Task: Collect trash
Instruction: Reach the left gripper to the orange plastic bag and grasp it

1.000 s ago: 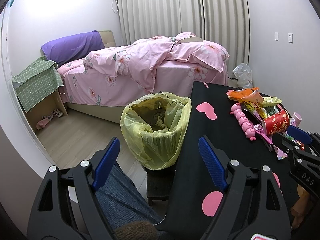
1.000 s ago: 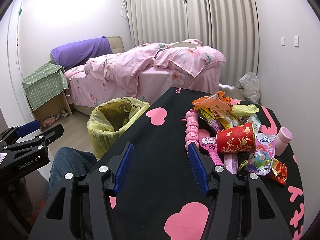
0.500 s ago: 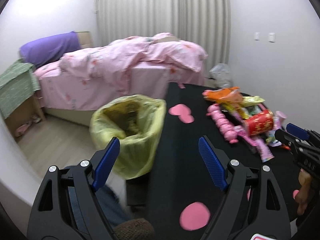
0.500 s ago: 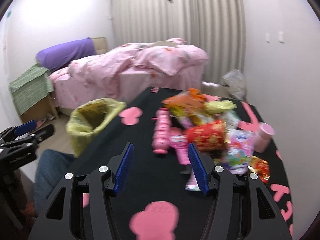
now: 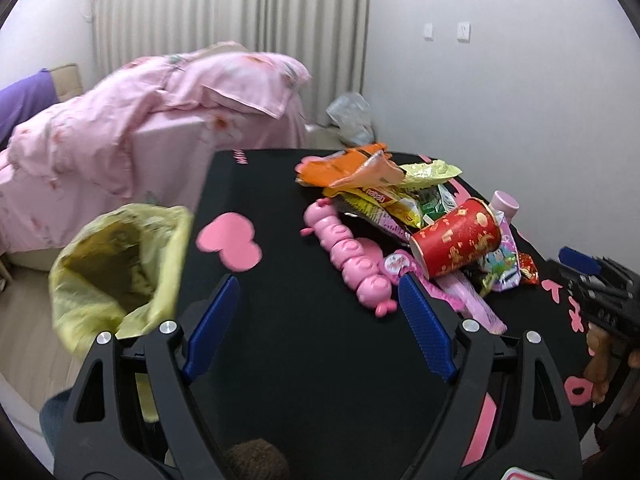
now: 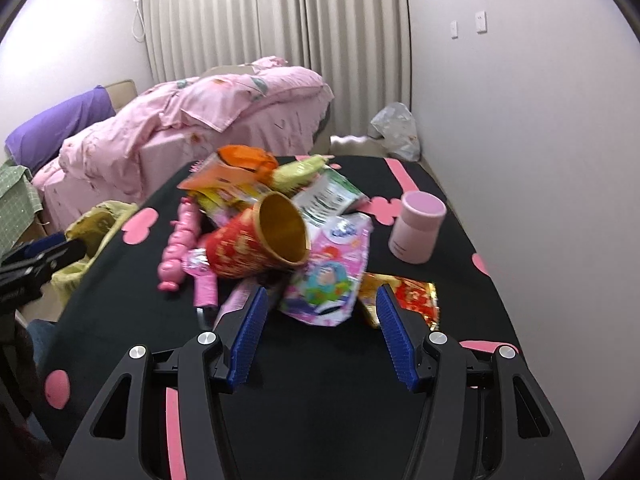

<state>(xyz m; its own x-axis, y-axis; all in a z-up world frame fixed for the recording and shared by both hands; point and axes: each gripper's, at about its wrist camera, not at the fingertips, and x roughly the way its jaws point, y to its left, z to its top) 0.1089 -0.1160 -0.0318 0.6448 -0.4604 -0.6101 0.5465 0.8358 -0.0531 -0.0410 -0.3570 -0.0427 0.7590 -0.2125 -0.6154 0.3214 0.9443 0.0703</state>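
Note:
A heap of trash lies on the black table (image 5: 304,344) (image 6: 320,392): a red paper cup (image 5: 456,242) (image 6: 260,240) on its side, an orange wrapper (image 5: 348,166) (image 6: 244,160), a cartoon snack bag (image 6: 332,276) and a red-gold foil wrapper (image 6: 412,296). A yellow-lined bin (image 5: 116,268) (image 6: 86,236) stands off the table's left edge. My left gripper (image 5: 320,312) is open over bare table, its right finger close to a pink caterpillar toy (image 5: 352,256) (image 6: 180,240). My right gripper (image 6: 320,332) is open just short of the snack bag.
A pink lidded jar (image 6: 418,228) (image 5: 503,202) stands right of the heap. A bed with a pink quilt (image 6: 200,120) (image 5: 140,120) lies beyond the table. A grey plastic bag (image 6: 394,130) sits on the floor by the wall. A person's knee (image 5: 56,420) is at lower left.
Both grippers swung right and forward toward the trash heap. The bin slid left in both views, and the heap now fills the middle of the right wrist view. Both stayed open.

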